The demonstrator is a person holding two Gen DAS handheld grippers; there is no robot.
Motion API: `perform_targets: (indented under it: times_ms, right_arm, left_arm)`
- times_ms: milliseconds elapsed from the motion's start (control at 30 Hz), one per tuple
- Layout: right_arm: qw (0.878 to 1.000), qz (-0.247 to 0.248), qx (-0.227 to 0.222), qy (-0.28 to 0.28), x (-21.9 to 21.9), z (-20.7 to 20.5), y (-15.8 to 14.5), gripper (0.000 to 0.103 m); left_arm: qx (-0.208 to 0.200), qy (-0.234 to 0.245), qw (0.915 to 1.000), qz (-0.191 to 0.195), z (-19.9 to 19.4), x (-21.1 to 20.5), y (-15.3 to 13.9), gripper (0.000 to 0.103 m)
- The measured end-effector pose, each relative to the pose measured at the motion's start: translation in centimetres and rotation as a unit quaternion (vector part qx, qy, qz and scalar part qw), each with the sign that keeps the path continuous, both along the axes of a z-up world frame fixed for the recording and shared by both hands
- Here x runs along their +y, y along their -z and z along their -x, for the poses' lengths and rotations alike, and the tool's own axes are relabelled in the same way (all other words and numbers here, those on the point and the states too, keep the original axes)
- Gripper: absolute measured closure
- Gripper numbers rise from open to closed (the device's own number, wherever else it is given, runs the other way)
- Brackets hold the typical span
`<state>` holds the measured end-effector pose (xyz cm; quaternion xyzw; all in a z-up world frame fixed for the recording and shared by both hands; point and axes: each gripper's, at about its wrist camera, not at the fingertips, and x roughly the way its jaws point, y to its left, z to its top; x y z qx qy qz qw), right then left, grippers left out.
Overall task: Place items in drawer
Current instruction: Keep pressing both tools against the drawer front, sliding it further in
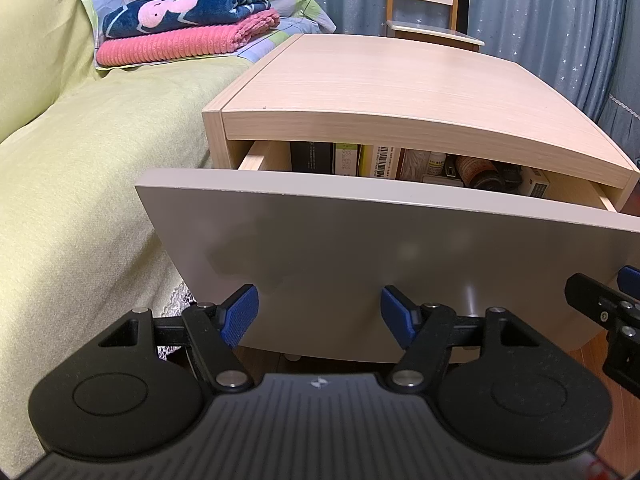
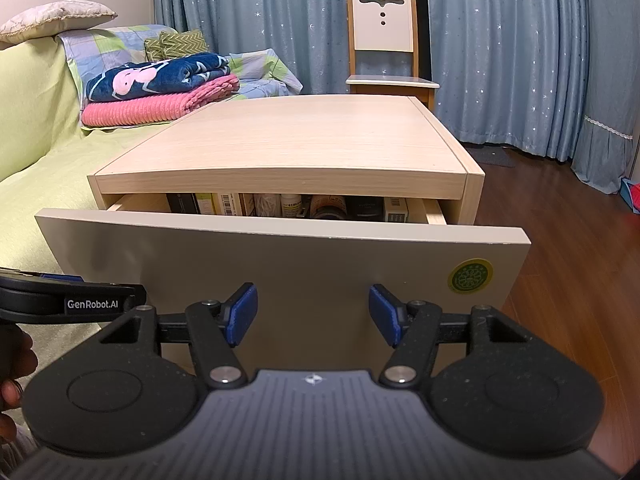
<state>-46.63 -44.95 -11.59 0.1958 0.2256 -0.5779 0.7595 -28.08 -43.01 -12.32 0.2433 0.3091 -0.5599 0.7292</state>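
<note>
Bedroom with blue star-dotted curtains; green-covered bed at 9 o'clock of light wooden nightstand. Grey-fronted drawer stood pulled partway out, boxes and small bottles packed inside. Left gripper faced drawer front, jaws wide, empty. Right gripper likewise wide, empty, at 3 o'clock of left one. White wooden chair stood at 12 o'clock.

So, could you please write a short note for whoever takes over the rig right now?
Left gripper: open, empty, facing the drawer front.
Right gripper: open, empty, beside the left one.
Drawer of the bedside cabinet is partly open; boxes and small bottles already stand inside.
Cabinet top holds nothing.
Left, probably: push the drawer shut.
</note>
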Motion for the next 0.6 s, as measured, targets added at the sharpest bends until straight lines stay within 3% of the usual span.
perform_targets:
  times_ms: [600]
  right_arm:
    - [1.000, 0.000, 0.002, 0.003, -0.48, 0.08, -0.17, 0.044]
  left_arm:
    - [0.003, -0.001, 1.0000, 0.001, 0.14, -0.21, -0.05, 0.034]
